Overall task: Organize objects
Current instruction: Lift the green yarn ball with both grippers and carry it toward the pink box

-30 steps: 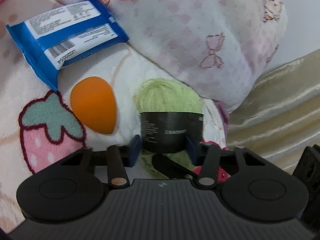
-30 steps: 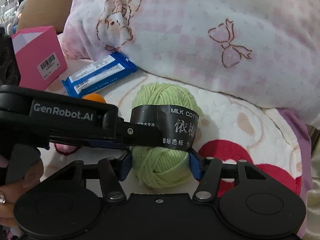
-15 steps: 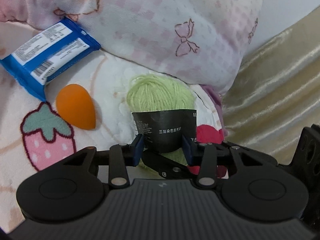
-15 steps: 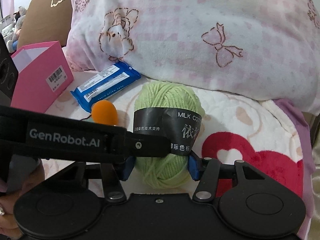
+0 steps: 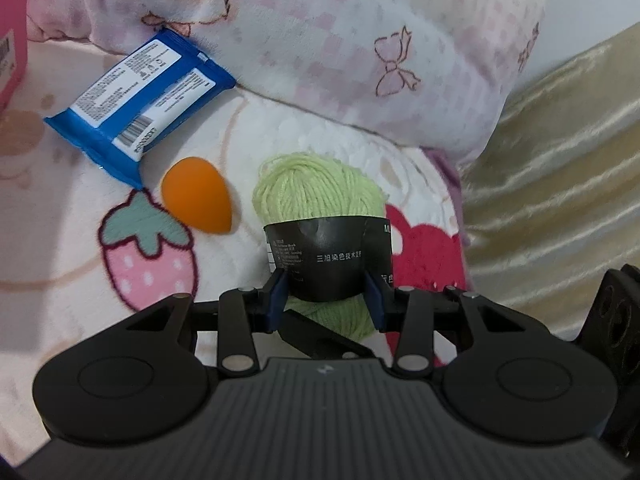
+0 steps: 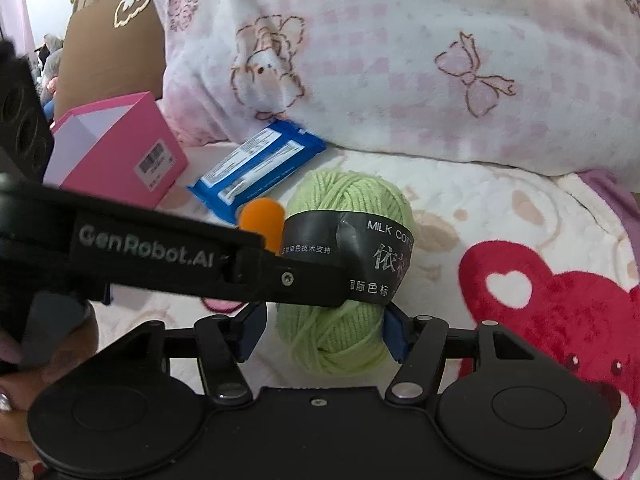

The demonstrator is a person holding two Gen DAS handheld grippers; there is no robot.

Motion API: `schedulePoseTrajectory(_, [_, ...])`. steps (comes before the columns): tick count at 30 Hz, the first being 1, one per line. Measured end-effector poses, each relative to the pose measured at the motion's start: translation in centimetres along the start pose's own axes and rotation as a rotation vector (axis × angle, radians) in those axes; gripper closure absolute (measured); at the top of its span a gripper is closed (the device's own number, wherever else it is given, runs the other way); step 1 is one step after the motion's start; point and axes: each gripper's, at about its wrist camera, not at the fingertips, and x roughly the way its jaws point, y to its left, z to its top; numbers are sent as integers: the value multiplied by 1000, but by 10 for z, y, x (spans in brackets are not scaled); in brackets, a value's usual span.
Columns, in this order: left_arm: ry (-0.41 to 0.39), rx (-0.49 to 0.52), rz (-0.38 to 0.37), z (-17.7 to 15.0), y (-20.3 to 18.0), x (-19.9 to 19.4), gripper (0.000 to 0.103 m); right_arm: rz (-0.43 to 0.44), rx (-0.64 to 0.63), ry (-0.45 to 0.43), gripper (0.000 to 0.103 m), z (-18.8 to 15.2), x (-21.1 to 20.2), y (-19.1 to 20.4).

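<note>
A light green yarn ball with a black paper band is lifted a little above the fleece blanket. My left gripper is shut on it, both blue pads pressing the band. In the right wrist view a black finger of that gripper crosses in from the left onto the yarn ball. My right gripper straddles the ball's lower end with its jaws opening. A gap shows at its left pad, while its right pad sits at the yarn's edge.
A blue wipes packet and an orange egg-shaped sponge lie left of the yarn. An open pink box stands further left. A pink checked pillow backs the scene, with beige satin fabric to the right. A hand holds the left gripper.
My left gripper has risen with the yarn ball, so the packet and sponge look farther away. The right gripper's jaws have spread off the yarn, leaving a gap at the left pad.
</note>
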Motion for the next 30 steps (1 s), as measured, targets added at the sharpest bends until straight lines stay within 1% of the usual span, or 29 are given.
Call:
schedulePoseTrajectory(2, [4, 23, 23, -2, -4, -8, 63, 13, 13, 0, 37, -2, -5, 5])
schedulePoseTrajectory(5, [-11, 91, 66, -6, -12, -22, 63, 61, 41, -12, 37, -4, -12, 10])
schedulePoseTrajectory(11, [-13, 114, 75, -12, -10, -53, 63, 87, 18, -24, 36, -10, -24, 32])
schedulePoseTrajectory(13, [0, 117, 77, -13, -9, -63, 63, 100, 51, -20, 36, -10, -30, 37])
schedulePoseTrajectory(16, [40, 94, 77, -17, -6, -74, 63, 92, 113, -28, 36, -13, -39, 48])
schedulePoseTrajectory(19, [54, 87, 88, -21, -4, -89, 63, 90, 115, -29, 36, -16, -46, 64])
schedulePoseTrajectory(23, [40, 120, 114, -25, -4, -111, 63, 156, 98, -14, 36, -18, -55, 78])
schedulePoseTrajectory(26, [47, 112, 98, -27, -1, -129, 63, 179, 89, -18, 36, -18, -65, 87])
schedulePoseTrajectory(30, [22, 153, 125, -34, -6, -155, 63, 208, 44, -15, 36, -17, -77, 106])
